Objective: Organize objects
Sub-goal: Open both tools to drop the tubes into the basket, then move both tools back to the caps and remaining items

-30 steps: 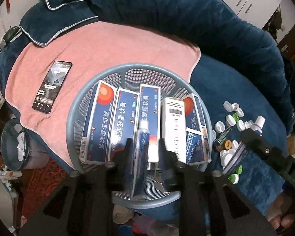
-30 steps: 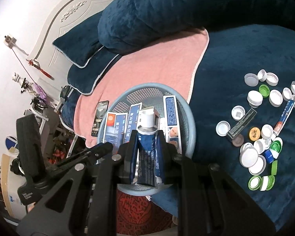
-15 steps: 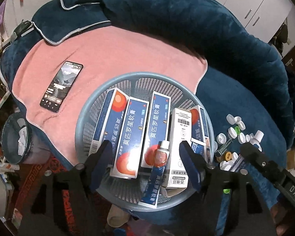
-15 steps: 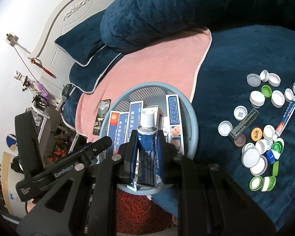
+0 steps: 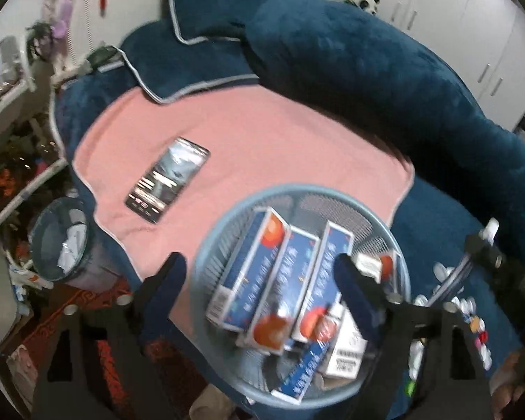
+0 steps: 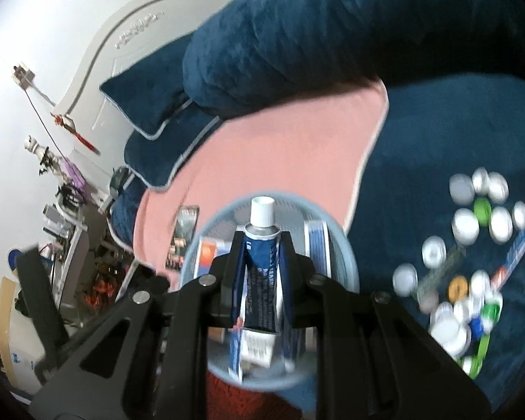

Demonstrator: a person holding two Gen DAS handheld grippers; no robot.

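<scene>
The left hand-held gripper is opening empty above the basket; the right hand-held gripper, clamping a tube, should release it there next.

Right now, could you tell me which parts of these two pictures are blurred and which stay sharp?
Left wrist view: boxes in the basket smear; phone is soft. Right wrist view: bottle caps streak, while the tube in the right hand-held gripper stays crisp.

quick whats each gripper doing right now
left gripper: jaws opening, nothing between them, above the basket
right gripper: shut on a blue ointment tube
</scene>
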